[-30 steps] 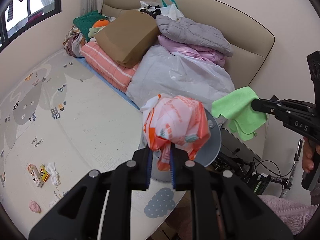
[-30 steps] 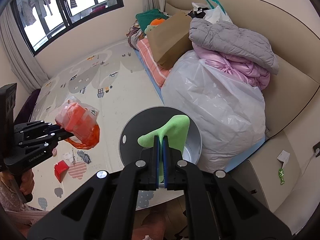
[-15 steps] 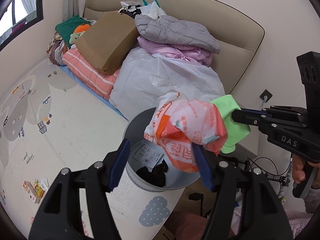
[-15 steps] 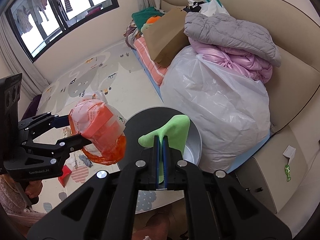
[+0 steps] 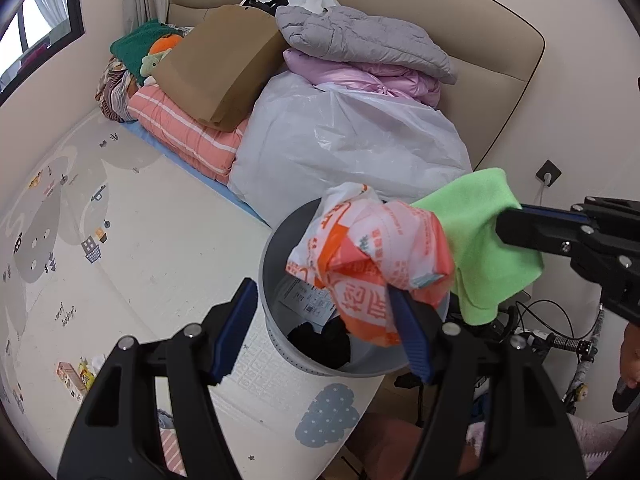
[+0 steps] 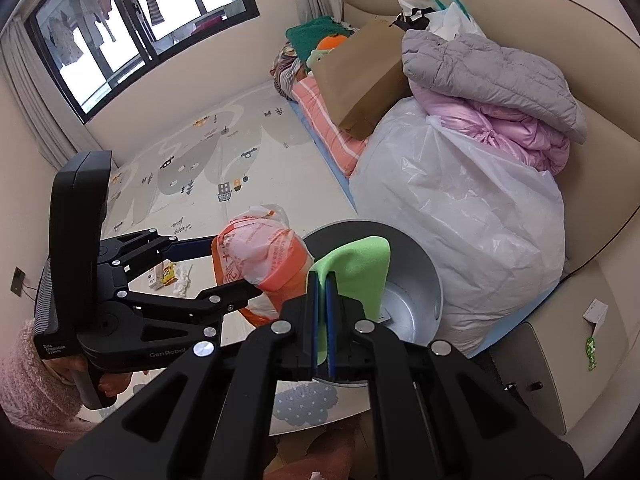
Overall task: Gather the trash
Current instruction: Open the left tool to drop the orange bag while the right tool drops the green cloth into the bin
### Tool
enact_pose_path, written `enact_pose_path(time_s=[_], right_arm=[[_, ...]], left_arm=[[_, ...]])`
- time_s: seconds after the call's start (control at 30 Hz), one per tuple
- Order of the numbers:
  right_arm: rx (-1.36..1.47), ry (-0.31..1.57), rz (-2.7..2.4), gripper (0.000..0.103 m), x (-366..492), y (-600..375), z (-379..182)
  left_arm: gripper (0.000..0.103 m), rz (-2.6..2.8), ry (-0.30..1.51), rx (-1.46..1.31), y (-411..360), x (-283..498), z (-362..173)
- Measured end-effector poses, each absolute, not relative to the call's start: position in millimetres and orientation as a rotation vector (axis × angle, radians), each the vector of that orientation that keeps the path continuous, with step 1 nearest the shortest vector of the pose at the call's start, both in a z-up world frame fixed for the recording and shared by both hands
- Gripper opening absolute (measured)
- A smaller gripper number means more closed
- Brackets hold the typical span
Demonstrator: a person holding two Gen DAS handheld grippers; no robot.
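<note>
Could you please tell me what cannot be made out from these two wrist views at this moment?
- Left wrist: the round grey trash bin has its contents partly hidden by the crumpled orange-and-white plastic bag.
- Left wrist: whether that bag touches the open left gripper.
- Right wrist: the bin's inside, hidden by the green cloth clamped in the right gripper.
- Small floor litter: too small to identify.

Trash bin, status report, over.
Left gripper open, orange plastic bag over gray bin. Right gripper shut on green cloth. Nothing blocking the bin.

L gripper (image 5: 320, 320) jaws wide, bag (image 5: 372, 264) over bin (image 5: 268, 264).
</note>
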State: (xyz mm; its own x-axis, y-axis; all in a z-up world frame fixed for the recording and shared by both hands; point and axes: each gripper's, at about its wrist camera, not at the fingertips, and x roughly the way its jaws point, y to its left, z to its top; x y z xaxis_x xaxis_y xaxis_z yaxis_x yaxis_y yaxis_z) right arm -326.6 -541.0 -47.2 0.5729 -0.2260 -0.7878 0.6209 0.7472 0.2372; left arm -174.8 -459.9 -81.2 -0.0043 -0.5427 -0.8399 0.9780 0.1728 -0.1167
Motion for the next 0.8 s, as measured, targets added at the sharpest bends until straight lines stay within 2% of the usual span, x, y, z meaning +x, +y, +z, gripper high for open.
enact_pose_path(time_s=[0.8], right_arm=[[0.538,0.827,-0.539,0.003,-328,-549,-54]], left_arm=[[0.067,-1.402,0.858,0.557,-459,-187,-58]])
